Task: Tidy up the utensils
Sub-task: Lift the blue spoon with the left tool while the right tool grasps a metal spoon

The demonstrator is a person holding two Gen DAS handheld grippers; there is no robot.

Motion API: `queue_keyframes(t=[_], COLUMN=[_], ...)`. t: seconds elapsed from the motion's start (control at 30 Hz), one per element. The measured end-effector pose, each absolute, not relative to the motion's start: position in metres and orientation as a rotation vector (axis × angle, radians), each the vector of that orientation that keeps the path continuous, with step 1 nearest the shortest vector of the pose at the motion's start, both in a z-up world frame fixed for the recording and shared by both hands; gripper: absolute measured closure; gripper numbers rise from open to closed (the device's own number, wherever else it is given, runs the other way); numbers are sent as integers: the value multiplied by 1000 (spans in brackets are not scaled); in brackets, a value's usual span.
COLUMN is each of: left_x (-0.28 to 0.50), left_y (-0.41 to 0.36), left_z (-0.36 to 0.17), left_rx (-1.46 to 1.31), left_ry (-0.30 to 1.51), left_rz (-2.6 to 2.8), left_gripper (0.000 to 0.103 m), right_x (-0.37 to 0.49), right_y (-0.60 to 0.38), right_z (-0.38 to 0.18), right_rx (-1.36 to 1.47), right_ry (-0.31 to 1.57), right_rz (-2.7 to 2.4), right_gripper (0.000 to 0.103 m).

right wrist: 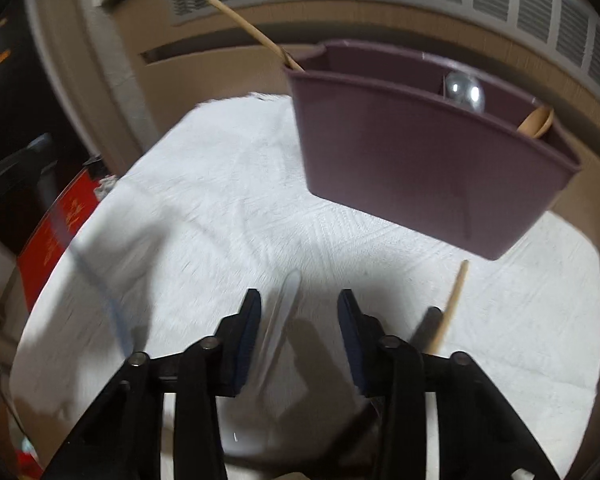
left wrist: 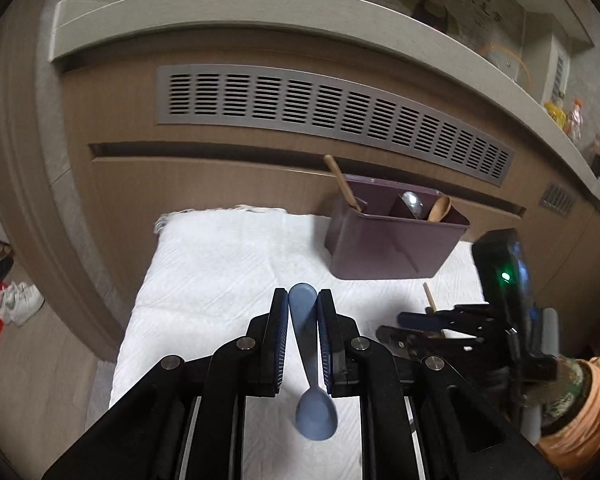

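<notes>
My left gripper (left wrist: 303,300) is shut on a blue plastic spoon (left wrist: 314,408), held by its handle with the bowl hanging toward the camera, above the white cloth (left wrist: 212,272). The purple divided organizer box (left wrist: 388,244) stands at the back right of the cloth with a wooden utensil, a metal spoon (left wrist: 413,202) and a wooden spoon in it. My right gripper (right wrist: 298,306) is open, low over the cloth, with a white plastic utensil handle (right wrist: 282,316) lying between its fingers. The box (right wrist: 420,168) is just ahead of it.
A wooden stick (right wrist: 452,304) and a dark utensil handle (right wrist: 426,326) lie on the cloth right of my right gripper. A wood-panelled wall with a grey vent (left wrist: 332,116) is behind the box. Shoes (left wrist: 18,302) and a red item lie on the floor at left.
</notes>
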State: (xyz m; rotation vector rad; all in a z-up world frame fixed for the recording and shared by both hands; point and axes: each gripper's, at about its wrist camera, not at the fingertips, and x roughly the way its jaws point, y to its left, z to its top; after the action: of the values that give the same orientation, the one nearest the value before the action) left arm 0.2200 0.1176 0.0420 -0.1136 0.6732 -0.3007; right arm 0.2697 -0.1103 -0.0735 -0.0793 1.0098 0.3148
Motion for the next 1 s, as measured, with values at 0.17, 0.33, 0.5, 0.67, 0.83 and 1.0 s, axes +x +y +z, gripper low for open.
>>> queue_keyframes(t=[0.17,0.33,0.5,0.67,0.83,1.0], left_x=[215,213,211,206,197,189], left_y=[128,133,129,120,105,86], left_z=[41,41,43,51,65,81], left_rx=[-158,-167,-168,-135,-101,-64], left_ry=[649,647,647,643,619,592], left_rz=[-322,-332,-335,-331,-341,-365], left_gripper=[88,88,88,88,88,88], right_x=[279,286,279,263,234,212], right_y=[-94,-92,-85,-93,-111,-128], right_z=[-80,-90,-92,-68,-24,11], right_rx=[-115,-98,-173,-138,-122,-109], right_ry=[1013,1062,1038,997,892,813], right_rz=[281,226,236,302,358,372], right_gripper=[76,76,91,93,93,93])
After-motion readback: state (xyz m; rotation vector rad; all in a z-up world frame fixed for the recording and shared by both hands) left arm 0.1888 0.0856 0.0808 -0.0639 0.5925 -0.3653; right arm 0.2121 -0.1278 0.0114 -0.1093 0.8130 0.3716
